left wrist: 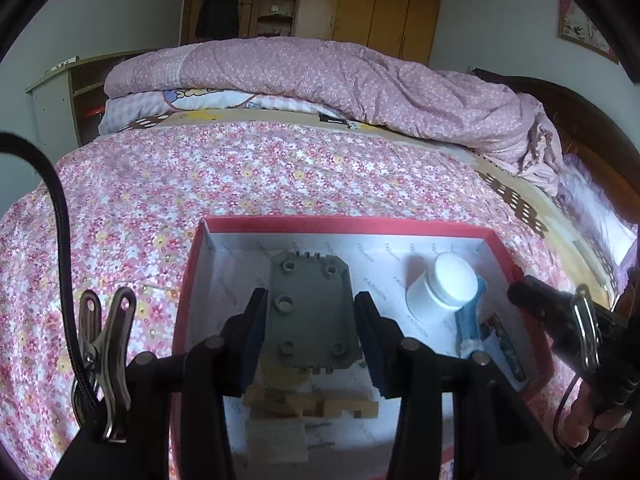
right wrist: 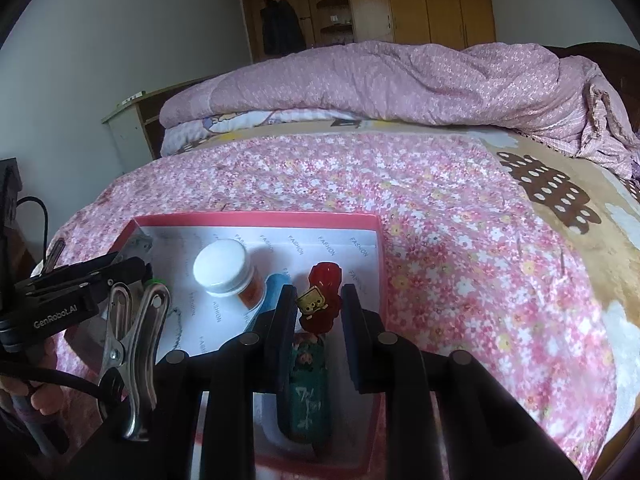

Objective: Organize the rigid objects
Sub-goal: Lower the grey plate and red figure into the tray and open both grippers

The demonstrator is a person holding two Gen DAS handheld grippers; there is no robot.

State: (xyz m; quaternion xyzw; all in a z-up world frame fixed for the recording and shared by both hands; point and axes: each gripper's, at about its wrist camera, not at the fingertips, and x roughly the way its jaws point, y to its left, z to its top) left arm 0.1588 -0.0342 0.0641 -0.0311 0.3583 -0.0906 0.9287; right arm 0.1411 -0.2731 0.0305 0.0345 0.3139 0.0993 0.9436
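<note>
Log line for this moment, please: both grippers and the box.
left gripper: straddles grey plate | right gripper: open around red clip | red box: on bed

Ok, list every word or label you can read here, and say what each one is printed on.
"FASHION": repeated across the white lining of the red box.
"GenRobot.AI": on the left claw's black body, seen from the right wrist view.
Orange label on the white-capped jar: too blurred to read.

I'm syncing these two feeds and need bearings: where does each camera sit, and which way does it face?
Left wrist: on the left gripper, looking down into the red box at a grey plate; right gripper at the right edge.
Right wrist: on the right gripper, over the box's right side and a red clip; left gripper at left.
Shared: box, white jar, bed, wardrobe.
</note>
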